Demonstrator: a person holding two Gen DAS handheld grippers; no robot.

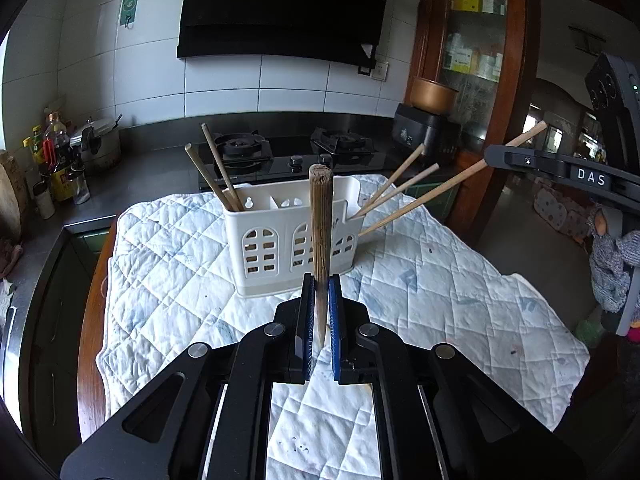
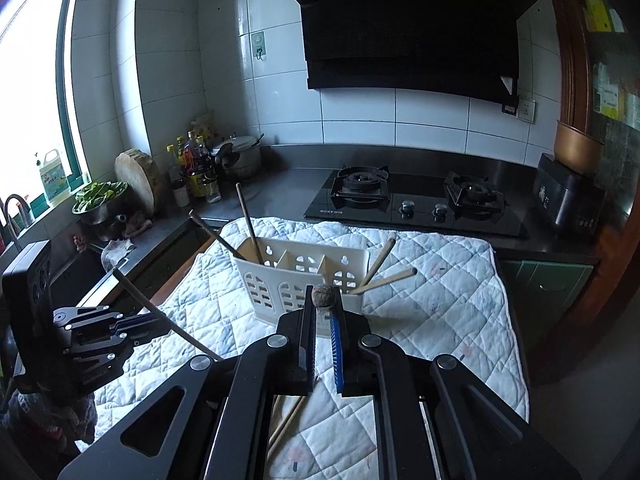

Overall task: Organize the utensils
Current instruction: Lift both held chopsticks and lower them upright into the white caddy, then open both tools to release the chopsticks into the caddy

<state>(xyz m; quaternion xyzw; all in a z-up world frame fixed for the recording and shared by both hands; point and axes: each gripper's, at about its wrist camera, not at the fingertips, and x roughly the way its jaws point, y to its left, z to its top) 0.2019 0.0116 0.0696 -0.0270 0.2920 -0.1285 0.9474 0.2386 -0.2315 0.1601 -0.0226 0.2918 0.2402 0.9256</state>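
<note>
A white plastic utensil caddy (image 1: 294, 236) stands on a quilted white cloth (image 1: 440, 304); it also shows in the right wrist view (image 2: 300, 276). Two chopsticks (image 1: 218, 168) lean in its left compartment, two more (image 1: 400, 186) in its right end. My left gripper (image 1: 320, 280) is shut on a dark chopstick (image 1: 321, 236), upright in front of the caddy. My right gripper (image 2: 323, 304) is shut on a light chopstick (image 2: 323, 296), seen end-on; in the left wrist view this chopstick (image 1: 452, 188) slants toward the caddy's right end.
A gas hob (image 2: 416, 200) lies behind the cloth. Bottles (image 2: 196, 168), a pot (image 2: 238, 156) and a cutting board (image 2: 136, 180) stand at the back left. A rice cooker (image 2: 568, 196) sits at the right. Two chopsticks (image 2: 286, 420) lie on the cloth under my right gripper.
</note>
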